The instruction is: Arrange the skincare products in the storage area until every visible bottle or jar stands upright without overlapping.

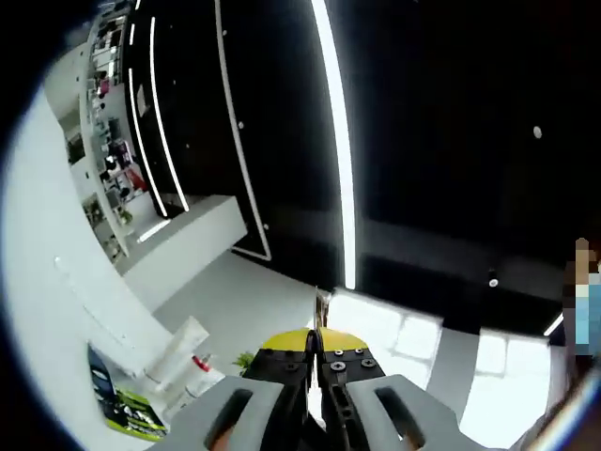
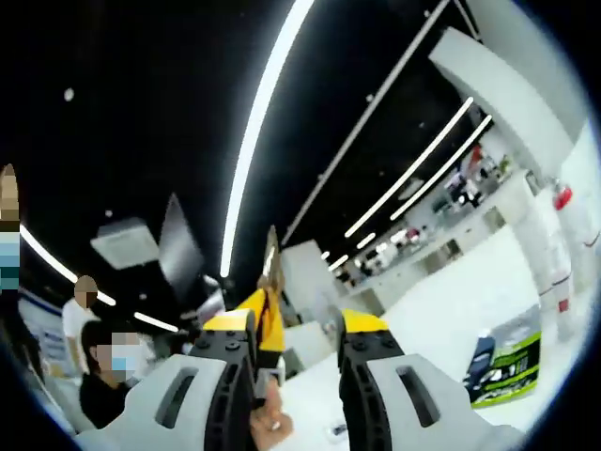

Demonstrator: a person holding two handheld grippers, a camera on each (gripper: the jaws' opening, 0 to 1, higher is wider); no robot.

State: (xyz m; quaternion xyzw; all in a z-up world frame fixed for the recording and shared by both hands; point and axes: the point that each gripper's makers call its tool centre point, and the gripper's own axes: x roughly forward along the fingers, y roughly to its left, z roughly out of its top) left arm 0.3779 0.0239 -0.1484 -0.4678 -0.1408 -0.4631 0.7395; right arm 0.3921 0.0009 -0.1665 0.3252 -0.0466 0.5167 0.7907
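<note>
Left gripper (image 1: 317, 362) at 6 o'clock, jaws together. Right gripper (image 2: 299, 343) with jaws apart, clamped on nothing. Farther off, white tubes (image 1: 178, 355) with a red cap, upright-looking, at 8 o'clock beside a green-black box (image 1: 127, 409); white bottles (image 2: 554, 254) at 3 o'clock.

No lettering can be read in either view. The green-and-black printed pack (image 1: 122, 409) at seven o'clock in the left gripper view, also at four o'clock in the right gripper view (image 2: 507, 368), carries print too blurred to make out.
</note>
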